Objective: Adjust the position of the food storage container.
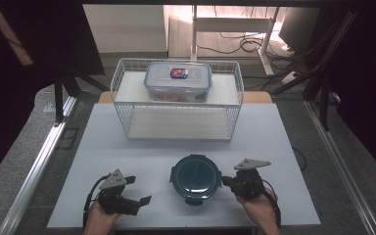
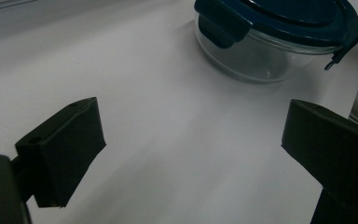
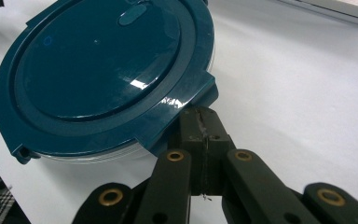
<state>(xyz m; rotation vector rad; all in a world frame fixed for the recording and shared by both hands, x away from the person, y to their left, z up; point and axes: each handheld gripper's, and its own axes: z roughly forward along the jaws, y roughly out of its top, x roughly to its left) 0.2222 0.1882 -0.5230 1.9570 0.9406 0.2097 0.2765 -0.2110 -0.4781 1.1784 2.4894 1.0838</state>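
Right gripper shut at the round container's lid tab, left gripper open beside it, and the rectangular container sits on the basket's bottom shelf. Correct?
Not quite: the rectangular container sits on the wire basket's upper shelf, as the high view shows. The rest holds: right gripper shut at the round container, left gripper open.

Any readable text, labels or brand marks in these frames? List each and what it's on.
None legible.
Red and blue sticker on the rectangular container's lid: print too small and blurred.
Oval embossed mark on the round container's teal lid: no letters can be made out.
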